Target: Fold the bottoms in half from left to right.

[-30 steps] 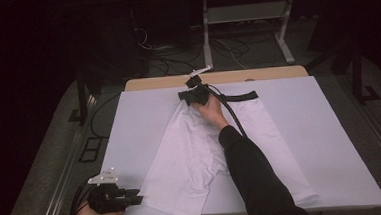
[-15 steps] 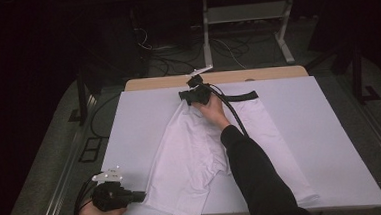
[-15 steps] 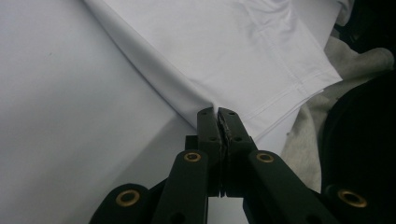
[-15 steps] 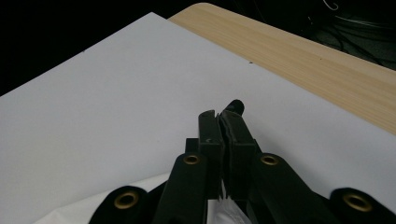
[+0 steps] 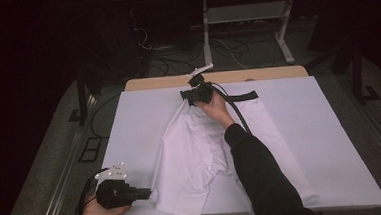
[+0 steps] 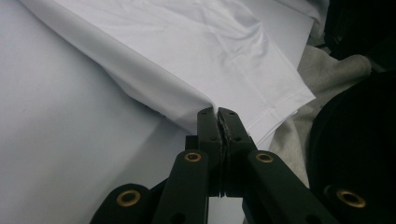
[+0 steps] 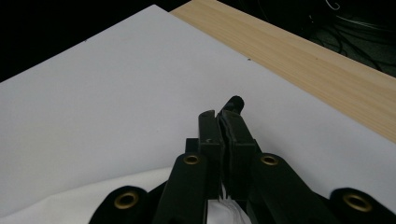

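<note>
A thin white cloth garment [image 5: 196, 157] is lying across the table, looking smooth with a faint sheen and soft creases toward the near edge. The white matt board [image 5: 139, 120] covering the table is looking flat and papery. Along the far edge a strip of pale bare wood tabletop [image 5: 256, 75] is showing a smooth, dull grain. The black matt plastic left gripper [image 6: 218, 113] is carrying glinting brass-coloured rivets, as is the black matt plastic right gripper [image 7: 219, 114].

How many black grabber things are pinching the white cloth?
2. The left gripper pinches the white cloth at its near left edge; the right gripper pinches its far end.
</note>
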The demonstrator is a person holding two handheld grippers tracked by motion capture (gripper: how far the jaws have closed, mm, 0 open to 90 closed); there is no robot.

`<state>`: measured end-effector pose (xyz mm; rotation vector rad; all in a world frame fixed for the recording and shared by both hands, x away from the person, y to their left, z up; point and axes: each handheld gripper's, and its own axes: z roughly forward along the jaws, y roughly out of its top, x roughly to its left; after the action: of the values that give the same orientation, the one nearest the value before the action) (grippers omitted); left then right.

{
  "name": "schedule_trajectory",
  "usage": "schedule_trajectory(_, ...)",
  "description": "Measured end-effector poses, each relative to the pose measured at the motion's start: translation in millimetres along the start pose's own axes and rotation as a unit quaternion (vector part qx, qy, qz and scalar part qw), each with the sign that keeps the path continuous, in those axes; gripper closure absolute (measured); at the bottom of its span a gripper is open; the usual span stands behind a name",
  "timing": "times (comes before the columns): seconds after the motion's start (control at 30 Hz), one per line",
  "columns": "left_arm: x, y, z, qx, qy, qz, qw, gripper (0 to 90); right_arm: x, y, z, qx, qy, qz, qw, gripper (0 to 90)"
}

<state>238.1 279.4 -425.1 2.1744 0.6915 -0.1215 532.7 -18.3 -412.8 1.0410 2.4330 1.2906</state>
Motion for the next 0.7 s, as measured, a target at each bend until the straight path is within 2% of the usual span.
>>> schedule_trajectory(0.27,-13.5,17.7,7.7,-0.014,-0.025,0.029,0.9992,88.0,-7.0,0.1,-11.7,0.008,-0.002,-0.008,0.9999,85.6)
schedule_trajectory(0.43,-22.7,28.6,16.9,-0.011,-0.043,0.046,0.9979,88.0,-12.4,-2.1,-17.9,0.009,-0.004,-0.007,0.9999,85.6)
schedule_trajectory(0.7,-33.1,44.3,32.6,-0.003,-0.074,0.073,0.9946,88.0,-19.7,-4.6,-29.1,0.009,-0.008,-0.009,0.9999,85.6)
